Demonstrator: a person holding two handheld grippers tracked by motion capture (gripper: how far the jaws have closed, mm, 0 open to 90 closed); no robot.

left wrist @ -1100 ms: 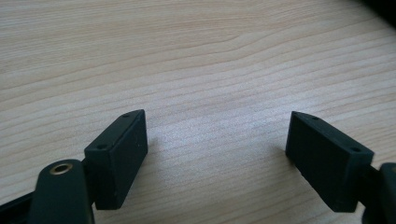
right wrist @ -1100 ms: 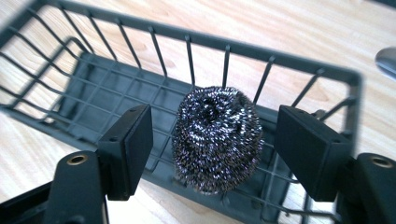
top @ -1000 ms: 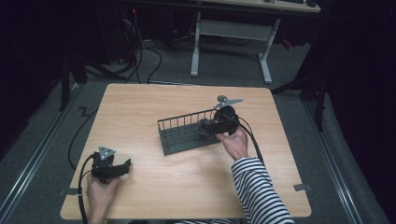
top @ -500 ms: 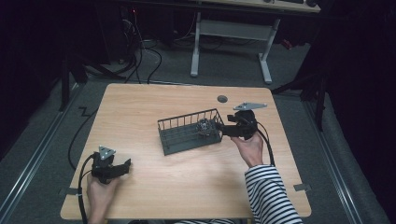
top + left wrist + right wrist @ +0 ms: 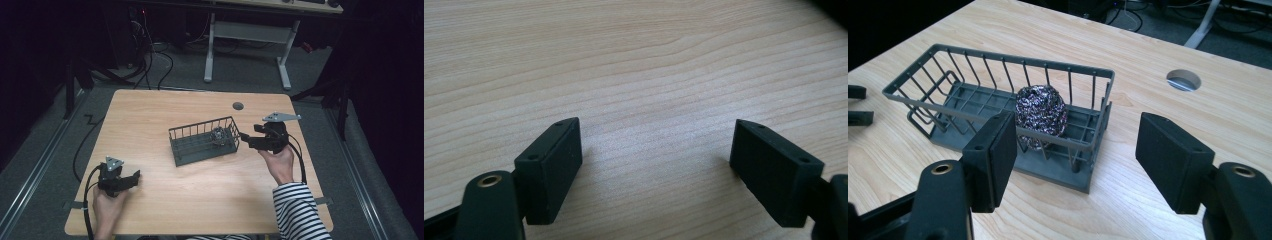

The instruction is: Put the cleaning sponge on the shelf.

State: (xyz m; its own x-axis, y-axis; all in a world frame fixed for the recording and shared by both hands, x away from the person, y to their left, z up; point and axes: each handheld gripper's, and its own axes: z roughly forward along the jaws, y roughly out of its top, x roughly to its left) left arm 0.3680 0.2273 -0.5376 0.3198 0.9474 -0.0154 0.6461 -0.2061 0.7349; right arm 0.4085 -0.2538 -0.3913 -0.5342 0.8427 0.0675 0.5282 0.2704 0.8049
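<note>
A dark grey wire basket (image 5: 181, 145) (image 5: 923, 80) sits mid-table. Inside its right end rests a shiny steel-wool scrubber ball (image 5: 218, 135) (image 5: 1040, 115). My right gripper (image 5: 243, 138) (image 5: 1075, 160) hovers just to the right of the basket, open, with nothing between its jaws; they point at the basket's short end. My left gripper (image 5: 135, 176) (image 5: 656, 167) rests near the table's front left corner, open over bare wood, well apart from the basket.
A round cable hole (image 5: 238, 106) (image 5: 1183, 80) lies in the tabletop behind the right gripper. The table edge (image 5: 200, 232) runs close to both hands. A white desk frame (image 5: 250, 45) and cables stand on the floor beyond the table.
My right gripper has drawn back to the right, out of the basket, leaving the scrubber ball inside it. The left gripper has stayed where it was.
</note>
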